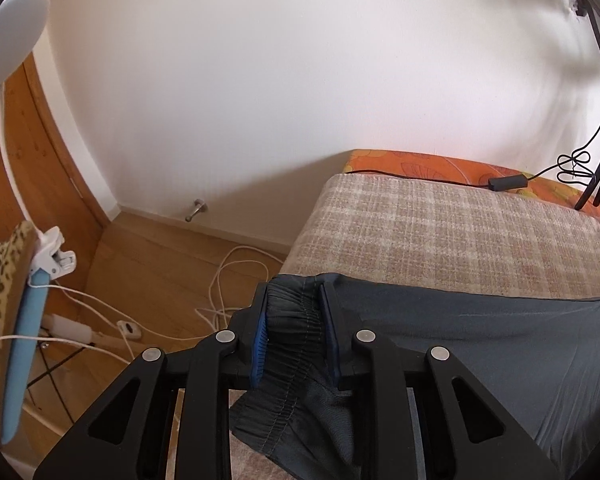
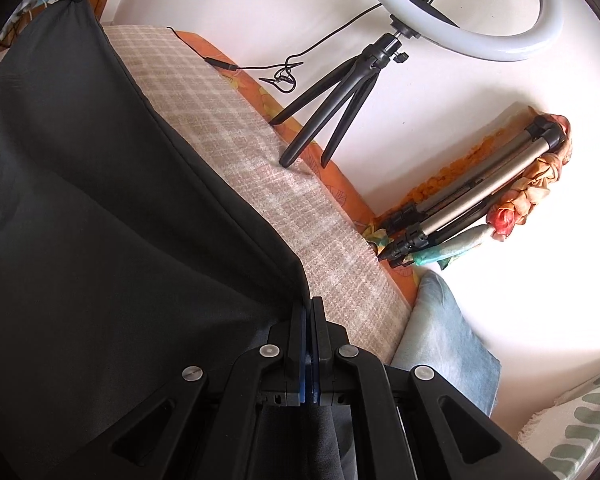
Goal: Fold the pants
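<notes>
The left gripper [image 1: 294,320] is clamping the gathered elastic waistband of the smooth dark pants [image 1: 480,344], while the right gripper [image 2: 309,320] is pinching their thin hem over the plaid blanket [image 2: 260,152].

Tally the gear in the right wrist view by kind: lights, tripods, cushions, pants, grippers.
Ring lights: 1, the ring light
Tripods: 2, the black tripod under the light and a folded silver tripod
Cushions: 1, the blue cushion
Pants: 1, the dark pants
Grippers: 1, the right gripper, shut on the pants
Total: 6

The dark grey pants [image 1: 480,340] lie spread over a plaid-covered bed [image 1: 440,232]. Their gathered elastic waistband [image 1: 296,320] is lifted and bunched, apparently at one corner.
</notes>
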### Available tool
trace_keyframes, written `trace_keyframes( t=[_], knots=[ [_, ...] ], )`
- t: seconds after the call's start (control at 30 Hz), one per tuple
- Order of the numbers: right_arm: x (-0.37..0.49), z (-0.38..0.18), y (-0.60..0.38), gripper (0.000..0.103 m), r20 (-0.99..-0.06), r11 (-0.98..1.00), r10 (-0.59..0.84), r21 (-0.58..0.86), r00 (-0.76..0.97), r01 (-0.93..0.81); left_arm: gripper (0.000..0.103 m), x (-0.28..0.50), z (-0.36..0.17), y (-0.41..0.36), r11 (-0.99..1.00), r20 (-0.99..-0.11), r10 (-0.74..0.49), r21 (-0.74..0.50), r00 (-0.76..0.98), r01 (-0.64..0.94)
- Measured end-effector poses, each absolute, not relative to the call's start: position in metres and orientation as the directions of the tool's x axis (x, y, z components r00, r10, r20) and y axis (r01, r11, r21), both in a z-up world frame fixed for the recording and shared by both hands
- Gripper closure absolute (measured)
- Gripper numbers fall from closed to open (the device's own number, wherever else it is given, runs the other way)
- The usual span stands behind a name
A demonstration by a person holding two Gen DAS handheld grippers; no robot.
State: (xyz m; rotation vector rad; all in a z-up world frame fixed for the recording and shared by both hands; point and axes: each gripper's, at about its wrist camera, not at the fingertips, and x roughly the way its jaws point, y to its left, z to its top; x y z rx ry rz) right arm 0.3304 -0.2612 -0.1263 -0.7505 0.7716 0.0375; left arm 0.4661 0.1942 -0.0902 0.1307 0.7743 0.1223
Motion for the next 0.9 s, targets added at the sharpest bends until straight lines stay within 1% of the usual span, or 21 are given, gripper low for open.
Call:
trace_keyframes(
  t=[0.17, 0.2, 0.27, 0.3, 0.33, 0.37, 0.4, 0.43, 0.53, 0.63, 0.83, 0.9],
  knots=[
    [0.354, -0.155, -0.256, 0.103, -0.675, 0.719, -0.263, -0.614, 0.69, -0.326, 0.081, 0.49, -0.113, 0.19, 0.978, -0.727, 0.19, 0.196, 0.66, -0.067],
    [0.356, -0.161, -0.254, 0.103, -0.679, 0.708, -0.27, -0.62, 0.683, -0.337, 0.077, 0.493, -0.117, 0.189, 0.977, -0.734, 0.198, 0.204, 0.65, -0.067],
    [0.36, -0.172, -0.254, 0.103, -0.702, 0.698, -0.279, -0.617, 0.655, -0.364, 0.075, 0.495, -0.121, 0.189, 0.975, -0.74, 0.209, 0.209, 0.639, -0.077],
    [0.36, -0.173, -0.253, 0.097, -0.704, 0.697, -0.281, -0.617, 0.653, -0.365, 0.069, 0.495, -0.12, 0.191, 0.976, -0.743, 0.208, 0.199, 0.636, -0.086],
    [0.359, -0.171, -0.252, 0.077, -0.69, 0.694, -0.289, -0.629, 0.664, -0.352, 0.065, 0.494, -0.119, 0.194, 0.978, -0.746, 0.2, 0.185, 0.635, -0.091],
    [0.357, -0.168, -0.252, 0.067, -0.678, 0.694, -0.289, -0.635, 0.676, -0.34, 0.057, 0.492, -0.116, 0.197, 0.979, -0.746, 0.198, 0.176, 0.636, -0.099],
    [0.355, -0.162, -0.252, 0.053, -0.673, 0.7, -0.277, -0.631, 0.686, -0.335, 0.053, 0.489, -0.112, 0.201, 0.979, -0.74, 0.201, 0.17, 0.642, -0.111],
    [0.352, -0.156, -0.253, 0.047, -0.674, 0.712, -0.263, -0.618, 0.69, -0.333, 0.052, 0.487, -0.107, 0.206, 0.98, -0.736, 0.201, 0.163, 0.647, -0.119],
    [0.34, -0.137, -0.251, 0.046, -0.685, 0.752, -0.21, -0.569, 0.697, -0.333, 0.051, 0.474, -0.09, 0.225, 0.98, -0.717, 0.196, 0.128, 0.669, -0.15],
    [0.318, -0.121, -0.241, 0.046, -0.705, 0.782, -0.135, -0.508, 0.696, -0.363, 0.051, 0.456, -0.085, 0.24, 0.987, -0.721, 0.152, 0.077, 0.676, -0.14],
    [0.258, -0.109, -0.212, 0.045, -0.78, 0.811, 0.103, -0.294, 0.617, -0.507, 0.051, 0.434, -0.12, 0.253, 0.991, -0.783, 0.051, -0.036, 0.62, -0.126],
    [0.238, -0.115, -0.201, 0.045, -0.793, 0.802, 0.134, -0.265, 0.594, -0.535, 0.051, 0.434, -0.131, 0.252, 0.989, -0.79, 0.042, -0.054, 0.612, -0.137]
  ],
)
